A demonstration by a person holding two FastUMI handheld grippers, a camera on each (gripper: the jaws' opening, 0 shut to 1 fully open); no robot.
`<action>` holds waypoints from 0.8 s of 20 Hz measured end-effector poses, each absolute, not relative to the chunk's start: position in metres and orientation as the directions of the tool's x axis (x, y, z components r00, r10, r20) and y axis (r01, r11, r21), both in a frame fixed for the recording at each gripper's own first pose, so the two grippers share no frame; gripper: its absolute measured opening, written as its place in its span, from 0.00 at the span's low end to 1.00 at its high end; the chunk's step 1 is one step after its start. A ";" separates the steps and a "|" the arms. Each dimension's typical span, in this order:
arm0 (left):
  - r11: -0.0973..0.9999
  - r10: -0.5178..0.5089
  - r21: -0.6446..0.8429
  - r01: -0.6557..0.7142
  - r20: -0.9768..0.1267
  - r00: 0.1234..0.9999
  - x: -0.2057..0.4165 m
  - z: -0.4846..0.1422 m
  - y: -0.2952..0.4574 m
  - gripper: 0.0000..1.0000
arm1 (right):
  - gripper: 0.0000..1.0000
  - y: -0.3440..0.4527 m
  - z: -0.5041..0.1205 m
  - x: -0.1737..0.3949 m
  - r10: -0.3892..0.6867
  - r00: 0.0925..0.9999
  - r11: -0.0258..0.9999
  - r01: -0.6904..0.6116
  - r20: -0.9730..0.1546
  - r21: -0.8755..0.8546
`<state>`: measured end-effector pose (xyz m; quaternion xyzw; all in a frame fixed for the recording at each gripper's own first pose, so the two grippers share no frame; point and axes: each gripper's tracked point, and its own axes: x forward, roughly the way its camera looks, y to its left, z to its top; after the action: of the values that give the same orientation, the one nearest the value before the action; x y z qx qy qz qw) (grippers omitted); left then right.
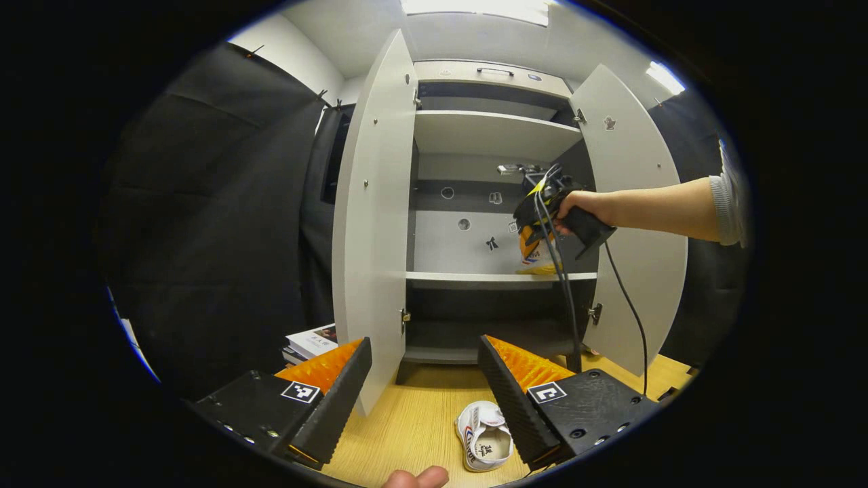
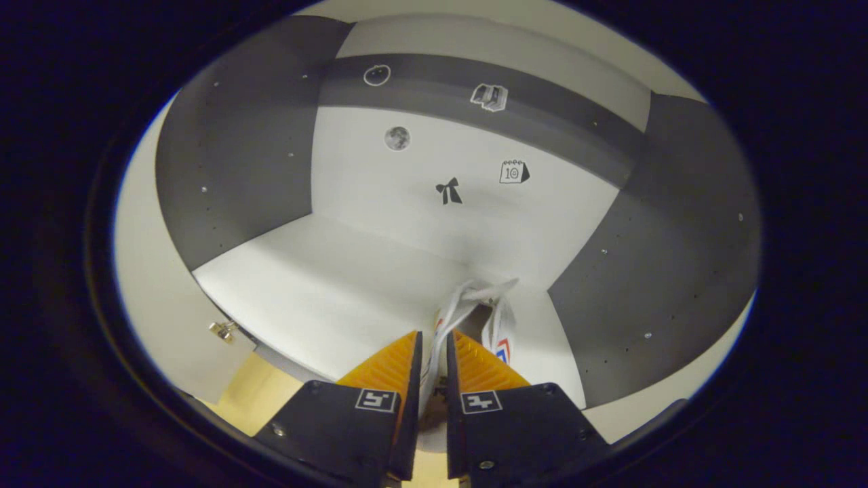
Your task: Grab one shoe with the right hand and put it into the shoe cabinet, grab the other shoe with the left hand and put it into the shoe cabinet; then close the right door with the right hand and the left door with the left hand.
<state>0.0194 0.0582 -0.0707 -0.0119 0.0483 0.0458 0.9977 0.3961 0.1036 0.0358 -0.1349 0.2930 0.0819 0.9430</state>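
Right tongs (image 2: 434,356): clenched on a white shoe (image 2: 475,318), both orange fingers pressing its heel rim, toe pointing into the cabinet.
Left tongs (image 1: 424,379): released, jaws wide apart, hovering low over the wooden floor (image 1: 413,413) in front of the cabinet.
Held shoe: over the right end of the middle shelf (image 2: 319,285), near the back corner; whether its sole touches the board I cannot tell.
Other shoe (image 1: 485,437): on the floor, opening up, just beside the left tongs' right finger.
Cabinet (image 1: 495,135): both doors open, left door (image 1: 373,224) and right door (image 1: 634,224) swung wide.
Step in hand: setting the first shoe on the shelf.
How to do it well: lower until the sole sits flat, open the fingers fully, then draw straight back so the laces don't snag and the shoe stays clear of the door's path.
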 end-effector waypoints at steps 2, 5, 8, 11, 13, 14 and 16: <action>0.996 0.088 -0.018 -0.091 -0.102 0.991 0.021 -0.075 0.057 0.95 | 0.21 0.106 0.058 0.370 0.127 0.852 0.955 -0.243 -0.508 -0.169; 0.996 0.086 -0.017 -0.089 -0.107 0.990 0.021 -0.080 0.054 0.95 | 0.21 0.105 0.088 0.318 0.195 0.908 0.958 -0.257 -0.371 -0.125; 0.998 0.059 -0.027 -0.063 -0.135 0.989 0.022 -0.091 0.045 0.95 | 0.21 0.102 0.088 0.251 0.249 0.936 0.958 -0.277 -0.247 -0.081; 0.999 0.018 -0.044 -0.026 -0.166 0.986 0.019 -0.106 0.033 0.95 | 0.21 0.083 0.072 0.188 0.225 0.966 0.967 -0.237 -0.125 -0.092; 0.999 0.015 -0.044 -0.023 -0.173 0.985 0.016 -0.113 0.029 0.95 | 0.21 0.068 0.055 0.150 0.179 0.982 0.976 -0.186 -0.065 -0.114; 0.999 0.008 -0.048 -0.016 -0.176 0.984 0.014 -0.115 0.025 0.95 | 0.21 0.058 0.046 0.132 0.141 0.989 0.983 -0.146 -0.047 -0.115; 0.999 0.000 -0.038 -0.007 -0.179 0.984 0.013 -0.121 0.020 0.95 | 0.27 0.044 0.029 0.102 0.088 0.996 0.991 -0.089 -0.014 -0.096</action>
<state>0.0132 0.0195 -0.1207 -0.0191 0.0901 0.0016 0.9958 0.1024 0.0440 0.0290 -0.0484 0.0047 0.0446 0.9978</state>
